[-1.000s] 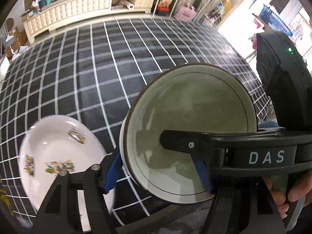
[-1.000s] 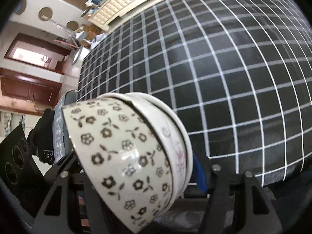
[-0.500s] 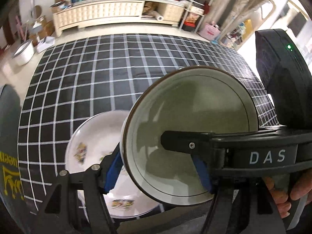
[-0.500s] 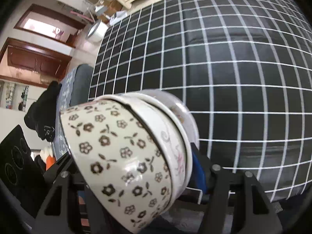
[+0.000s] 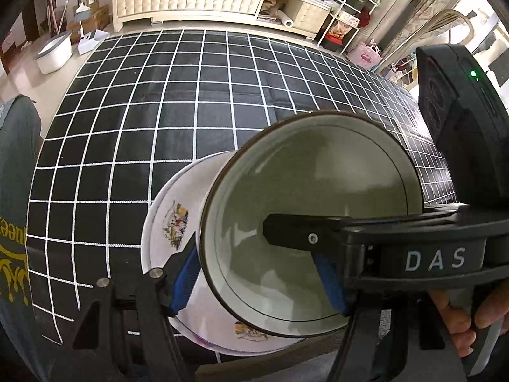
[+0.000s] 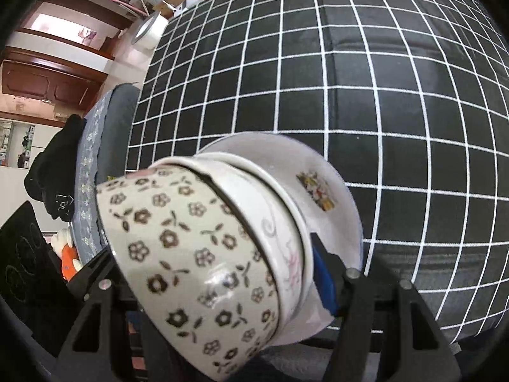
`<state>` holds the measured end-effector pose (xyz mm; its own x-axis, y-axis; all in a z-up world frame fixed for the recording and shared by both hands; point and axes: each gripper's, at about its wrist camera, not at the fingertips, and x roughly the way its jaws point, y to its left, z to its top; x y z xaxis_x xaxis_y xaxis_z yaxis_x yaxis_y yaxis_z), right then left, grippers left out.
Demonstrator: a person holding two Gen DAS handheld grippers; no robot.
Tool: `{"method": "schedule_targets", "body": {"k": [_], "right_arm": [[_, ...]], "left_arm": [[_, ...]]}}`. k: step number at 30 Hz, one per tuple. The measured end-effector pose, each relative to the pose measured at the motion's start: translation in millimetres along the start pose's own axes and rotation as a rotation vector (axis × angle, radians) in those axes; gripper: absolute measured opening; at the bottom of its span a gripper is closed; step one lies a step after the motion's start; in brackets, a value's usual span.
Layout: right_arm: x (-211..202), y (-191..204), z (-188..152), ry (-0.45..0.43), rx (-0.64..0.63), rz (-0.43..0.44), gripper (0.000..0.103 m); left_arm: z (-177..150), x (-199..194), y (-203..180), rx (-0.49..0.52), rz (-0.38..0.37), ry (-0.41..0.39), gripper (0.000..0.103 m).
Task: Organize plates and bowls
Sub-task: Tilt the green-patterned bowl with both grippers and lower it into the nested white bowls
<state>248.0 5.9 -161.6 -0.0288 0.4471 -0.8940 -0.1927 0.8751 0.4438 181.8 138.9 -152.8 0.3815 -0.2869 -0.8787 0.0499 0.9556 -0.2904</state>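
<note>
the left gripper [image 5: 261, 273] clamps a stack of bowls, its blue pads [image 5: 184, 278] on the outside and inside of the wall; the grey-green bowl [image 5: 305, 222] fills the lower right of the left wrist view. the right gripper [image 6: 219, 270] grips the same stack, the flower-print bowl [image 6: 184, 254] at lower centre. behind it a white picture plate [image 5: 168, 222] lies on the black grid tablecloth [image 5: 178, 105], low in the frame.

Black cloth [image 5: 178, 102] with a white grid covers the table; beyond it a cream cabinet [image 5: 191, 0], a white tub [image 5: 54, 51] on the floor, a pink bag [image 5: 366, 59]; brown wooden doors [image 6: 47, 82] at left.
</note>
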Motion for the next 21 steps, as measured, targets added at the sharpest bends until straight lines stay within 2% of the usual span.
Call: {"method": "schedule_targets", "body": {"k": [8,16,21], "right_arm": [[2,-8,0,0.016,0.01,0.001,0.067],[4,-25,-2,0.048,0.063,0.061,0.067],[-9,-17,-1,0.006,0.01,-0.026,0.067]], "left_arm": [[1,15,7,-0.002,-0.011,0.023,0.066],[1,16,0,0.037,-0.003,0.018,0.066],[4,19,-1,0.026,-0.009,0.025,0.066]]}}
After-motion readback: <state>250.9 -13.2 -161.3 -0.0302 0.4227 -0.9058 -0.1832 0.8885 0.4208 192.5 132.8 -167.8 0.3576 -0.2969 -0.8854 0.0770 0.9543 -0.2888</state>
